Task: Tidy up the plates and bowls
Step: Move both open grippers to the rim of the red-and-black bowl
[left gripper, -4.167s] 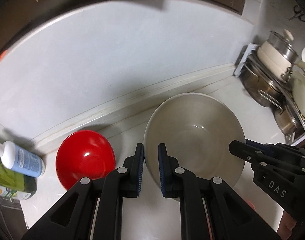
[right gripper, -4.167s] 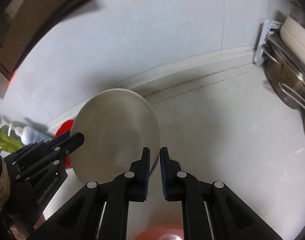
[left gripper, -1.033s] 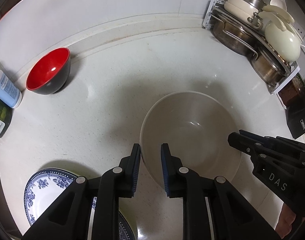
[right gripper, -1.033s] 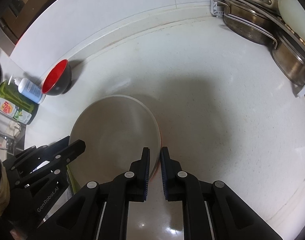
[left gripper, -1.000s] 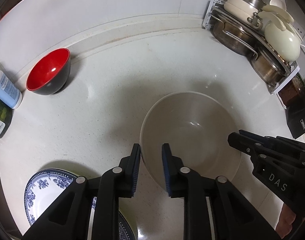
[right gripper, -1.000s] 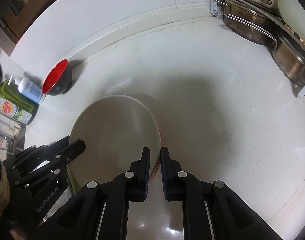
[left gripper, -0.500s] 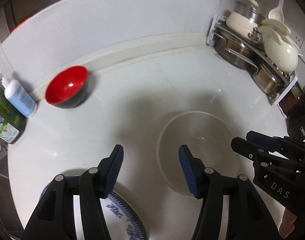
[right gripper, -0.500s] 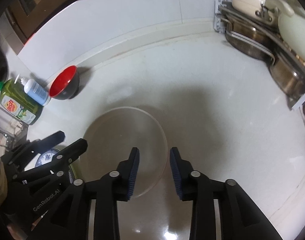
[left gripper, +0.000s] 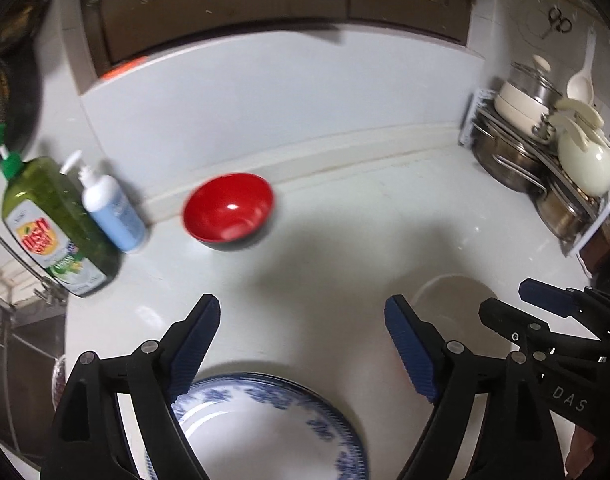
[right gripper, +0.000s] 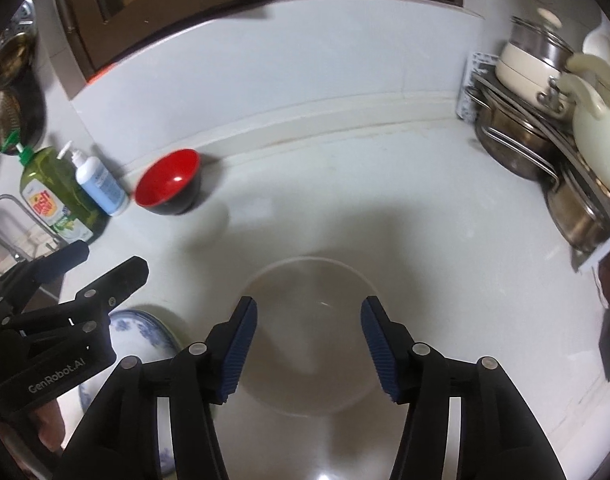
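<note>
The big beige bowl [right gripper: 309,320] rests on the white counter, straight below my right gripper [right gripper: 309,346], whose jaws are opening wider than before; its pads are clear of the rim. My left gripper [left gripper: 303,340] is also opening, wide, with only bare counter between its fingers. Below it lies a blue-patterned white plate [left gripper: 265,428], partly behind the fingers. The beige bowl [left gripper: 457,300] shows at the right, half hidden by the right gripper [left gripper: 505,296]. A red bowl with a black outside [left gripper: 229,210] stands near the back wall.
A green soap bottle [left gripper: 49,220] and a small white pump bottle [left gripper: 109,208] stand at the left by the sink faucet [right gripper: 1,208]. A rack of steel pots and cream lids [left gripper: 545,152] fills the right corner. Dark cabinet doors hang above the backsplash.
Both grippers let go of the beige bowl's rim, opened wide and rose away from it. The views tilted up, so the wall and cabinets now show.
</note>
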